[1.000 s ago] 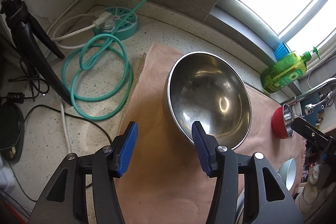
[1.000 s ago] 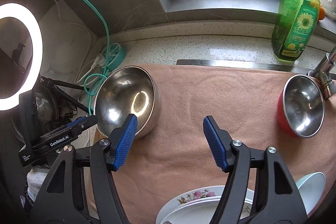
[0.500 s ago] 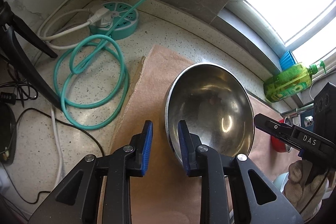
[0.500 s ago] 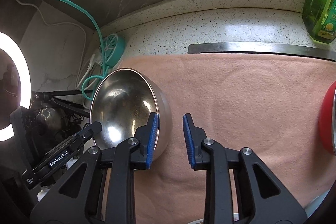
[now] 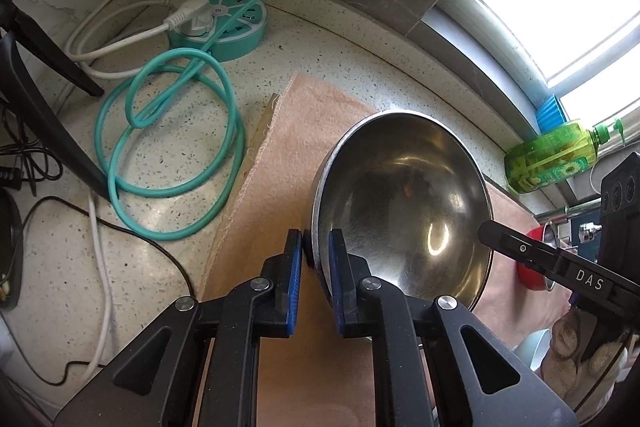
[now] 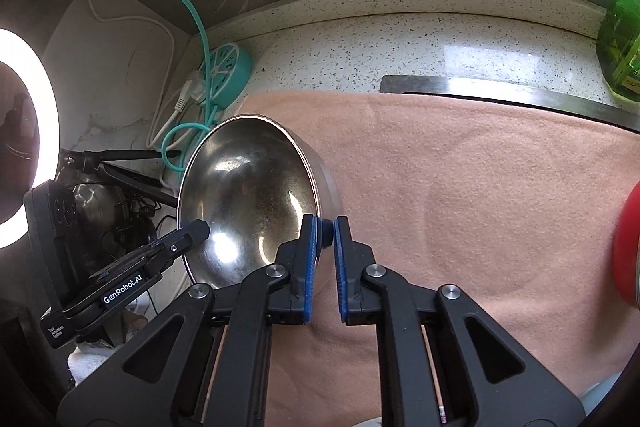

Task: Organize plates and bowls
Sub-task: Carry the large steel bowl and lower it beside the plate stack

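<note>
A large steel bowl sits on the pink cloth near its left end. My left gripper is shut on the bowl's left rim, with one blue pad inside and one outside. My right gripper is shut on the opposite rim of the same bowl. Each gripper shows in the other's view: the right gripper at the bowl's far side, and the left gripper at its left edge. A red bowl with a steel inside stands further right on the cloth.
A teal power strip and a coiled teal cable lie on the speckled counter left of the cloth. Black tripod legs stand at the far left. A green soap bottle is by the window. A ring light glows at the left.
Both grippers came down to the steel bowl and closed, the left on its left rim and the right on its right rim. A second ago both stood open above the cloth.
</note>
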The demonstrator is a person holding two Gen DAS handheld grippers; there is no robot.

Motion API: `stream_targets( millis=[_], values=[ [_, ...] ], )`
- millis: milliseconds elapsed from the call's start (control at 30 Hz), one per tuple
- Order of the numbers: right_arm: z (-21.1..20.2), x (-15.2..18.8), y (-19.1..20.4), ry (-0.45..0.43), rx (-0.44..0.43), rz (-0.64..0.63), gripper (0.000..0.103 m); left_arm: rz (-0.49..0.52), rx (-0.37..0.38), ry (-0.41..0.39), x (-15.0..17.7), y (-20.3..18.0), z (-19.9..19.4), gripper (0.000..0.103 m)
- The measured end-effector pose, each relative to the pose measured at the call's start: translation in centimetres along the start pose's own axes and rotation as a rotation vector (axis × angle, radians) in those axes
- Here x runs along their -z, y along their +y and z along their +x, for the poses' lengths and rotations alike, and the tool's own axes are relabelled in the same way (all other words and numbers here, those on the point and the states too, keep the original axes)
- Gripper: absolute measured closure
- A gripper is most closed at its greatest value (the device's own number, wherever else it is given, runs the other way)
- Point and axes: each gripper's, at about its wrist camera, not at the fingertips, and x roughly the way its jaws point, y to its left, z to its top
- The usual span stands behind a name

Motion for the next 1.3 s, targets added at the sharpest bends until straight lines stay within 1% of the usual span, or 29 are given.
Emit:
stream_targets(
  millis=[167, 367, 500, 600, 733, 867, 1033, 1300],
  values=[
    [-1.0, 1.0, 0.9, 0.004, 0.013, -0.027, 0.094, -0.008, -0.005, -0.009, 0.9, 0.0, -1.0, 0.091],
    [-2.2, 3.2, 1.7, 0.014, 0.003, -0.070, 0.093, -0.004, -0.016, -0.025, 3.1, -0.1, -2.9, 0.091],
    [-3.0, 5.5, 2.0, 0.034, 0.004, -0.107, 0.093, 0.017, -0.026, -0.025, 5.2, -0.2, -4.0, 0.091],
    [-3.7, 7.4, 1.9, 0.048, -0.012, -0.108, 0.093, 0.019, -0.027, -0.027, 7.0, -0.1, -4.9, 0.091],
    [-4.2, 10.0, 1.6, 0.063, -0.013, -0.137, 0.093, 0.040, -0.052, -0.042, 9.3, -0.4, -5.9, 0.091],
    [-4.4, 11.9, 1.3, 0.075, -0.015, -0.156, 0.093, 0.030, -0.053, -0.034, 11.5, -0.2, -6.0, 0.091],
    [-4.3, 13.5, 1.4, 0.086, 0.009, -0.202, 0.093, 0.037, -0.082, -0.028, 13.8, -0.5, -6.0, 0.091],
    [-3.6, 15.3, 0.9, 0.123, 0.002, -0.217, 0.093, 0.019, -0.101, -0.027, 15.6, -0.1, -6.5, 0.091]
  ],
)
